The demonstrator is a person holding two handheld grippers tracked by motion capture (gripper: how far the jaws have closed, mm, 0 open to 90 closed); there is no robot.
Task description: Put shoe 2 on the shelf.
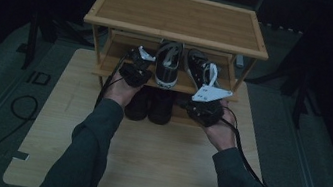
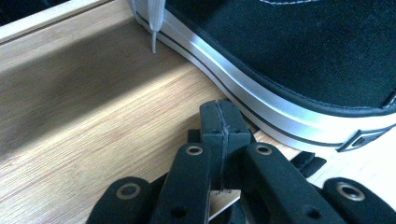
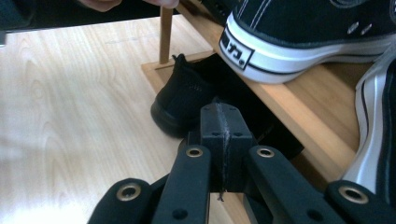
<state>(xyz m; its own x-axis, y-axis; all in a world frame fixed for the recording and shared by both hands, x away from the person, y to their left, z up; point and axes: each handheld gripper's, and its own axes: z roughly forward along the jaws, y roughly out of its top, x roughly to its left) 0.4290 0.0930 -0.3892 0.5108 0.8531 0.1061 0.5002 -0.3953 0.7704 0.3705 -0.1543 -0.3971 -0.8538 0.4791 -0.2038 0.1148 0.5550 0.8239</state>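
Both claws clenched empty: left gripper (image 1: pixel 141 55) beside the left sneaker (image 1: pixel 168 63) at the shelf's (image 1: pixel 107 68) front edge, right gripper (image 1: pixel 206 77) near the right sneaker (image 1: pixel 200 66); next, open jaws to nudge or grasp one

Sneakers (image 1: pixel 168 66) on wooden shoe rack (image 1: pixel 179 17)

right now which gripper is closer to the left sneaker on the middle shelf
Left. The left gripper sits right beside the left sneaker; the right gripper is by the other sneaker.

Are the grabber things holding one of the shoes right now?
No. The left hand-held gripper is shut on nothing, beside a sneaker's white sole. The right hand-held gripper is shut and empty too.
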